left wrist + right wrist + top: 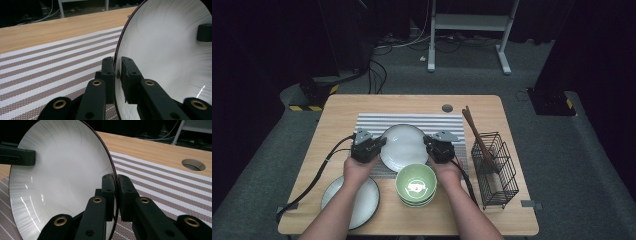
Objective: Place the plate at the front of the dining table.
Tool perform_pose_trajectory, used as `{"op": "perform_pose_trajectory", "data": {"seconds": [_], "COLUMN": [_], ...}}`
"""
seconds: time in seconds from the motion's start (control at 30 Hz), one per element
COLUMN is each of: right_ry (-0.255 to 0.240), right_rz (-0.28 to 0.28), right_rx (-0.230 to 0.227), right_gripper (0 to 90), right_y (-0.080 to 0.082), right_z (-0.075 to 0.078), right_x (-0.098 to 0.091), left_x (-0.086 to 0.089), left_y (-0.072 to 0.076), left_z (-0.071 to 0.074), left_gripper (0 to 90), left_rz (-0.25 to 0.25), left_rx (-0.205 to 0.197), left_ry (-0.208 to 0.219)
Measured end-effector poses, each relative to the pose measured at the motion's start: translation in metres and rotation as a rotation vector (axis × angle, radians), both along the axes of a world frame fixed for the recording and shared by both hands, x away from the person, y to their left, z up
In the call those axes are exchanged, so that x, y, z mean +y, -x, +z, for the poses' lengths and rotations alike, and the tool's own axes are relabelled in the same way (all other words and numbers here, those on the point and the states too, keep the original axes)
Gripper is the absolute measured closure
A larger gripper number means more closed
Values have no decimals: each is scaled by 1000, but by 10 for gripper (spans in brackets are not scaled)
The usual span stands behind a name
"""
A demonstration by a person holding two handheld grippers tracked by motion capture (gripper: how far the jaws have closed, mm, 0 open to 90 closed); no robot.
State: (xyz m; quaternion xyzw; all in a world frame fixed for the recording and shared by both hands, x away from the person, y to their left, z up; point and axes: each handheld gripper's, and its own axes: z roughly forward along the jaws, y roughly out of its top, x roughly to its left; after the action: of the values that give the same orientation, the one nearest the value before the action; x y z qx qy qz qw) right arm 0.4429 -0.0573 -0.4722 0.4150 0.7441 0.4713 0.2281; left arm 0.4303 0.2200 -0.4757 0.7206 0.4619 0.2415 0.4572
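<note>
1. The left claw (383,142) grips the left rim of the white plate (404,146); the right claw (427,142) is clamped on its right rim.
2. The plate sits over the striped mat (412,121) at mid-surface (342,107).
3. Just in front stand stacked green bowls (416,185); a second plate (353,201) lies front-left, a wire rack (498,170) with chopsticks (476,135) to the right.
4. The held plate is glossy with a thin dark edge.

Both forearms reach forward; the left hand-held gripper (381,142) and right hand-held gripper (428,141) face each other, jaws clamped.
</note>
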Motion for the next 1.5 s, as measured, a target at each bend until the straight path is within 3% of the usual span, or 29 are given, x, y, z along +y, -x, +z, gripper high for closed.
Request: {"op": "perform_pose_trajectory", "data": {"seconds": [0.37, 0.6, 0.8, 0.9, 1.2, 1.33, 1.5], "right_ry": [7, 16, 20, 30, 21, 43, 22], "right_rz": [-10, -17, -21, -24, -27, -19, -30], "right_rx": [13, 26, 36, 43, 83, 76, 101], "right_gripper": [842, 841, 839, 836, 829, 827, 824], "right_y": [-11, -18, -23, -26, -35, -38, -42], "right_z": [-4, -8, -11, -12, -18, -18, -23], "right_x": [5, 6, 6, 7, 8, 8, 7], "left_x": [5, 1, 2, 3, 1, 2, -1], "left_y": [-16, -27, -33, -38, -43, -45, -47], "left_z": [-7, -7, -10, -9, -9, -8, -8], "left_gripper": [796, 786, 785, 784, 782, 790, 790], "left_rz": [4, 0, 2, -8, -9, -8, -9], "left_rx": [73, 108, 132, 166, 181, 188, 189], "left_ry": [21, -18, -10, -26, -72, -79, -98]}}
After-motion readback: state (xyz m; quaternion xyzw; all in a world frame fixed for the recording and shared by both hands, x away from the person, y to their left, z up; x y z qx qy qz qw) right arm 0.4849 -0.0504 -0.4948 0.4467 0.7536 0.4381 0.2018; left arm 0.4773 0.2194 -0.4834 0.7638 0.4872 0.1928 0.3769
